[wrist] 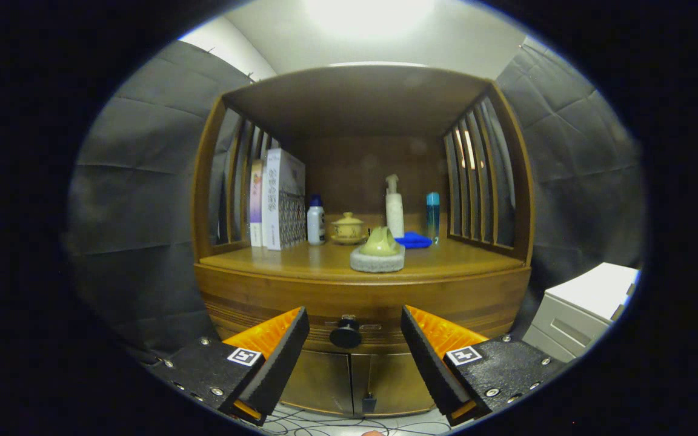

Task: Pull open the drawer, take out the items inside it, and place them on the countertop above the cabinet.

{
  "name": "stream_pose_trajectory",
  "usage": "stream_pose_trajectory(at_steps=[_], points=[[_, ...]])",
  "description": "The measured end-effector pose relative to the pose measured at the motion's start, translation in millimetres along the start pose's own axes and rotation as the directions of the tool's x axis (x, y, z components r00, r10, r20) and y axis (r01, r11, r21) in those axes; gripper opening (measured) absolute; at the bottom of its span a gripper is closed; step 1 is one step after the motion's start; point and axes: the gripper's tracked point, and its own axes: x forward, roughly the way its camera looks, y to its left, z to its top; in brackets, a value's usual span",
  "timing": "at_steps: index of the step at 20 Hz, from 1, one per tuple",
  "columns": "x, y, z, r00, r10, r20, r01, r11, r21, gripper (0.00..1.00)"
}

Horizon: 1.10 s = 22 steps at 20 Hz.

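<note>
While my gripper [355, 330] hangs in front of the cabinet, its two fingers stand spread wide apart with nothing pressed between them. Framed in the gap between the fingertips, a little way beyond them, is the round dark knob [345, 333] of the drawer [361, 303], which is fully closed, so whatever lies inside it is hidden from me. Below the drawer front I see a pair of small cabinet doors [349, 384], also closed, and beneath those a pale floor with thin cables [325, 424] trailing across it.

Above the drawer runs the wooden countertop [458, 266], smooth and warm brown. Near its front edge, just right of the middle, sits a pale green lidded piece [379, 242] on a round grey stone-like base [377, 260]. Farther back stand a small white bottle with a blue cap [315, 221], a yellowish lidded cup [348, 228], a tall white pump bottle [394, 209], a folded blue cloth [414, 240] and a slim blue bottle [432, 215]. At the back left, upright boxes [279, 203] lean against the slatted side panel [237, 188]; a matching slatted panel [476, 175] closes the right side, and a wooden top shelf [355, 100] roofs the alcove.

Dark cloth walls [137, 200] surround the cabinet on both sides. A white cabinet [585, 306] stands low to the right, and a bright ceiling light [367, 12] glares overhead.
</note>
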Motion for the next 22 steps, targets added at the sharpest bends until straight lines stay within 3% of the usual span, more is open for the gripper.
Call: stream_pose_trajectory(at_steps=[5, 12, 22], points=[[-46.2, -2.3, 33.8, 0.998, 0.01, 0.054, -0.01, 1.0, 0.003, 0.95], [-90.2, -10.5, 40.6, 0.998, 0.021, 0.064, -0.022, 1.0, 0.007, 0.95], [-113.6, -31.4, 8.0, 1.0, 0.002, -0.001, -0.002, 1.0, 0.012, 0.95]])
